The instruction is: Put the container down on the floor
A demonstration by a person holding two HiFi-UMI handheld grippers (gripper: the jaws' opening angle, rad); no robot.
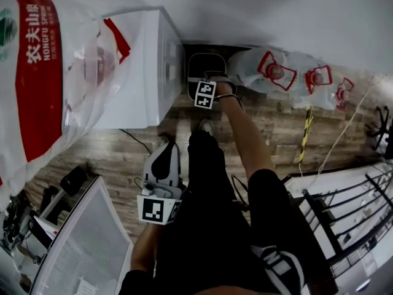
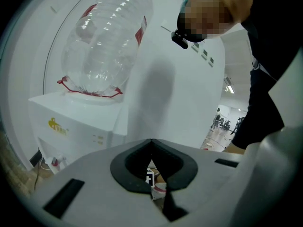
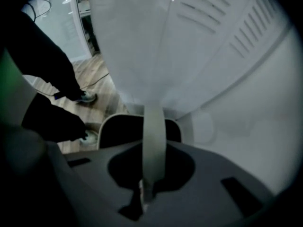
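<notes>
Two things matter for setting this down well beside the white water dispenser: my right gripper, pinched tight on the pale strap handle, should let go only once the base sits flat on the wooden floor, and the load should stay clear of the dispenser's side. The container hangs low by that handle, close against the dispenser, a small dark bin with a pale rounded rim; I cannot tell whether it touches the boards. My left gripper is pressed together on nothing.

The container is between the water dispenser on its left and a cluster of bottles on the floor to its right, with a large bottle upended on the dispenser.
</notes>
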